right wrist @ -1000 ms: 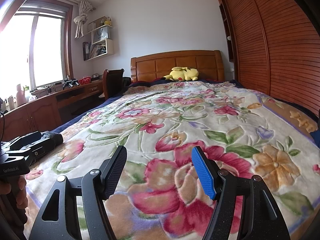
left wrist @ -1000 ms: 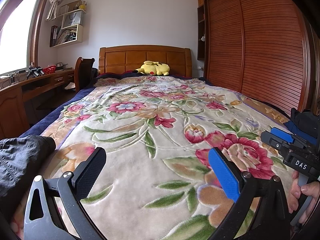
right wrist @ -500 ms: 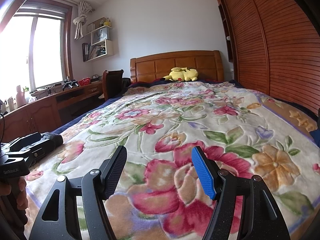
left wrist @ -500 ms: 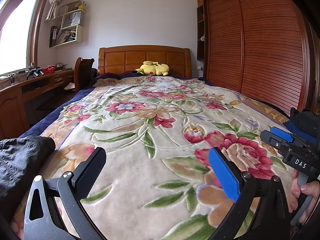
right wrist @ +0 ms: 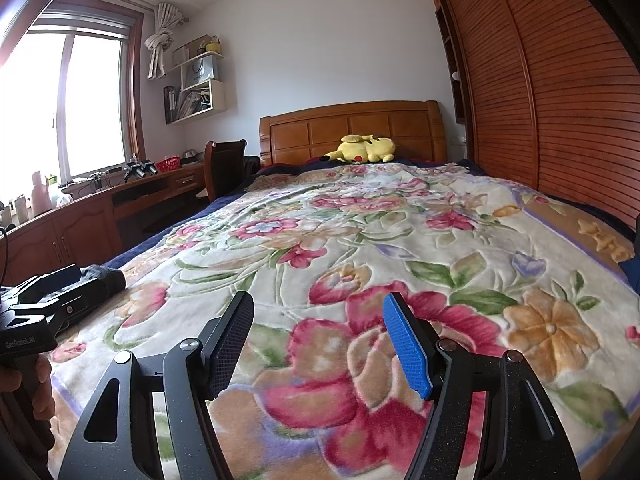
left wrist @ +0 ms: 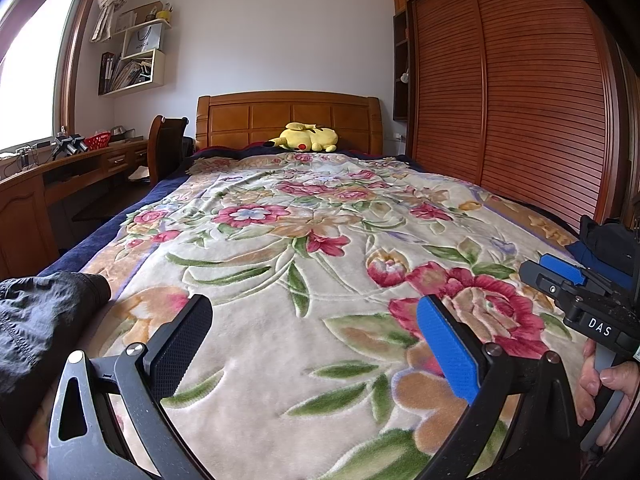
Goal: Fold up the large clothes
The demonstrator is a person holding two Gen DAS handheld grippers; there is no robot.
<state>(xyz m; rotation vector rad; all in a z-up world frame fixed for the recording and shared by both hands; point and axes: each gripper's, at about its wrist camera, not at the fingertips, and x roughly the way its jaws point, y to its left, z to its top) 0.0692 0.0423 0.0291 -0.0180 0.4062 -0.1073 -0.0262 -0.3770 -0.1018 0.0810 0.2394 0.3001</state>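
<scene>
A black garment [left wrist: 44,328] lies crumpled at the near left corner of the bed, just left of my left gripper [left wrist: 314,308]. That gripper is open over the floral blanket [left wrist: 304,248], nothing between its pads. My right gripper [right wrist: 319,302] is open too and hovers empty over a big red flower. In the right wrist view the black garment [right wrist: 106,280] shows beside the left gripper [right wrist: 78,286]. A dark blue garment [left wrist: 608,240] sits at the bed's right edge behind the right gripper [left wrist: 544,270], which a hand [left wrist: 604,384] holds.
A yellow plush toy [left wrist: 306,142] lies against the wooden headboard [left wrist: 288,114]. A slatted wardrobe [left wrist: 520,100] runs along the right side. On the left stand a wooden desk [right wrist: 88,216], a chair [right wrist: 224,168], wall shelves and a window.
</scene>
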